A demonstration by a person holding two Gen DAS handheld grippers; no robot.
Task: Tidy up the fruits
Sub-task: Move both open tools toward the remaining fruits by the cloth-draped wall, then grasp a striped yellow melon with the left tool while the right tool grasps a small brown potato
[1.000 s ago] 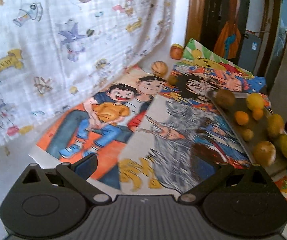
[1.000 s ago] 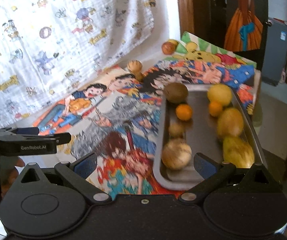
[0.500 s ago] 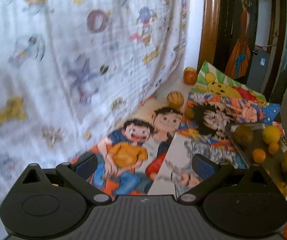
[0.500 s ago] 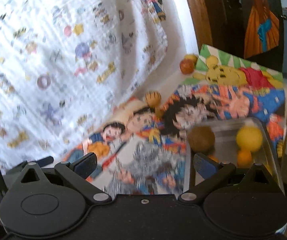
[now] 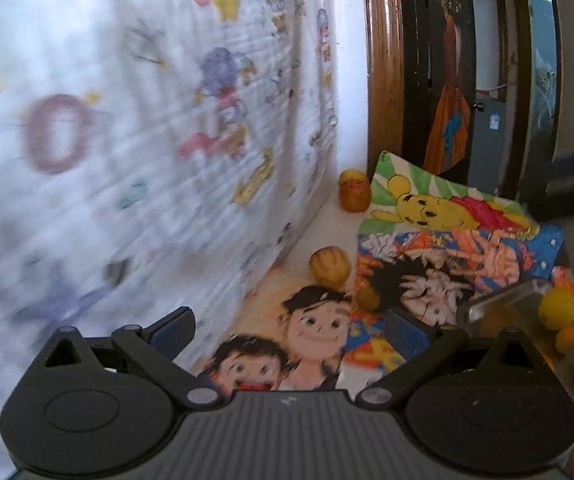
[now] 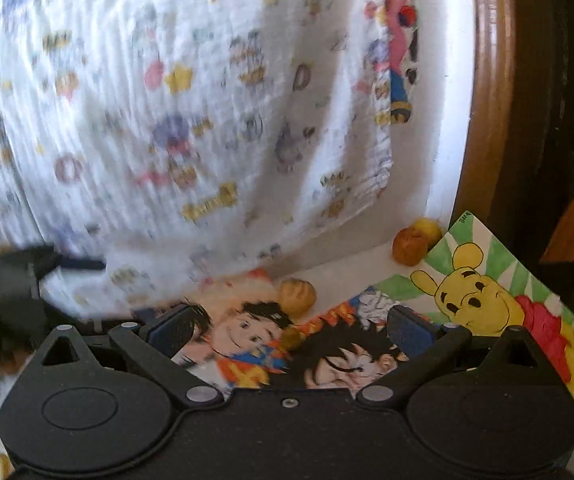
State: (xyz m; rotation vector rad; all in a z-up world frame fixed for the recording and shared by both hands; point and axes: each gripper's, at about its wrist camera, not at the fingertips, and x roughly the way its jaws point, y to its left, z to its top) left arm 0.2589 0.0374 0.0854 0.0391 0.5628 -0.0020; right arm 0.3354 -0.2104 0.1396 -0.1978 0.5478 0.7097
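Observation:
A ribbed tan fruit [image 5: 330, 267] [image 6: 297, 293] lies on the table by the hanging cloth, a small brown fruit [image 5: 368, 299] [image 6: 292, 338] just in front of it. A reddish-orange fruit [image 5: 353, 196] [image 6: 410, 246] sits at the far corner with a yellow fruit [image 6: 428, 227] behind it. The metal tray [image 5: 499, 303] at the right holds a yellow fruit [image 5: 557, 307], a small orange one [image 5: 566, 338] and others cut off by the frame edge. My left gripper [image 5: 289, 332] and right gripper [image 6: 289, 330] both hang open and empty, short of the loose fruits.
Cartoon posters [image 5: 439, 256] [image 6: 487, 300] cover the table. A printed white cloth [image 5: 147, 128] [image 6: 191, 120] hangs along the left. A wooden door frame [image 5: 385, 64] [image 6: 487, 92] stands behind. The other gripper shows as a dark blur at the left edge [image 6: 27, 280].
Both grippers have moved forward and leftward toward the cloth and the loose fruits. The tray has slid out of the right wrist view and to the left wrist view's edge.

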